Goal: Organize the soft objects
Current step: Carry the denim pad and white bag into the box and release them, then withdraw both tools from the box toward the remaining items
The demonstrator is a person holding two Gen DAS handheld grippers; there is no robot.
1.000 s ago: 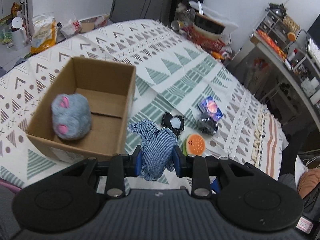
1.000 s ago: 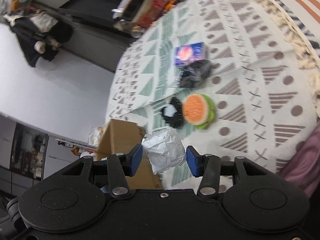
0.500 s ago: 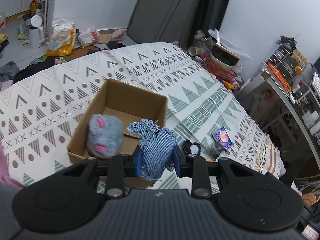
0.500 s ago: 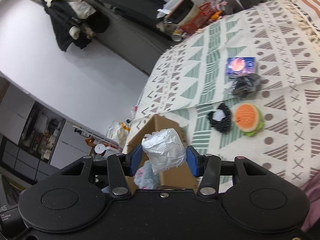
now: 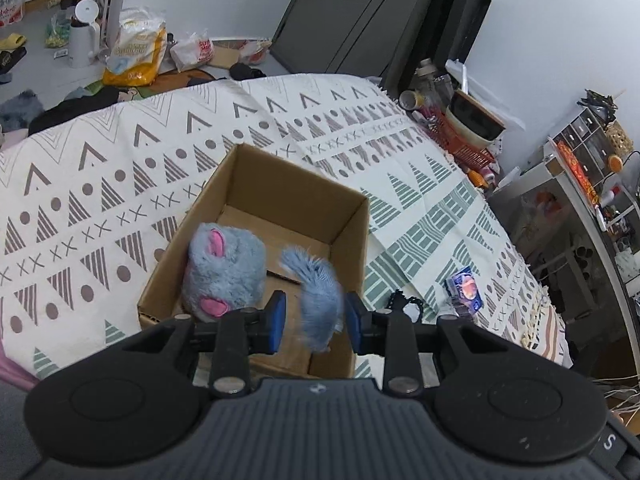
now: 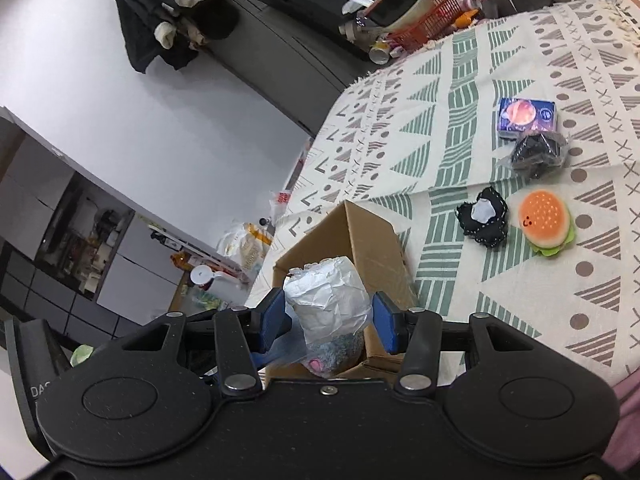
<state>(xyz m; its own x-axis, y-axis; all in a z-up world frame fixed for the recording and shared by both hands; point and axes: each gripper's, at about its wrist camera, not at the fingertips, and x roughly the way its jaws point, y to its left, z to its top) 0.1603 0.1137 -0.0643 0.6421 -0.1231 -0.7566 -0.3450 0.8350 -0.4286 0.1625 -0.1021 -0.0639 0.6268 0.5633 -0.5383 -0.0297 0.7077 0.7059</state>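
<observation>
**Denim piece over the box**

Denim piece (image 5: 318, 300), blurred, between spread pads of the left gripper (image 5: 316, 322), above the cardboard box (image 5: 360, 236) beside the grey plush mouse (image 5: 224, 272). Right gripper (image 6: 328, 322) closed on crumpled white paper (image 6: 328, 300), above the box. Burger toy (image 6: 546, 222) lying on the blanket (image 6: 460, 128).

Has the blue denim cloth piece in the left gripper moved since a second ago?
Yes. The blue denim cloth piece, blurred, now sits over the brown cardboard box; earlier it was beside it, above the patterned blanket.
</observation>
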